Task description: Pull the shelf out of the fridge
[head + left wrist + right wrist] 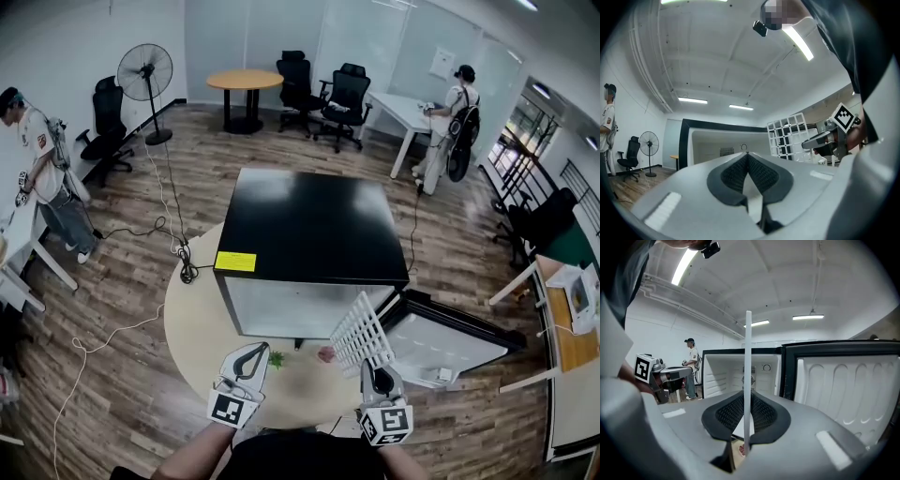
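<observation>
The black mini fridge (309,225) stands on a round pale table (202,328) with its door (450,342) swung open to the right. The white wire shelf (361,337) is outside the fridge, raised on edge in front of it. My right gripper (374,368) is shut on the shelf's near edge. In the right gripper view the shelf (748,380) shows edge-on as a thin white bar pinched between the jaws, with the empty fridge interior (740,373) behind. My left gripper (257,351) hovers to the left, shut and empty; from it I see the shelf (787,136) and the right gripper (825,139).
A small green item (276,357) and a pinkish item (325,353) lie on the table before the fridge. Cables (178,244) trail over the wooden floor at left. A person (42,173) stands far left, another (455,117) at a desk behind. A fan (145,75) stands at the back.
</observation>
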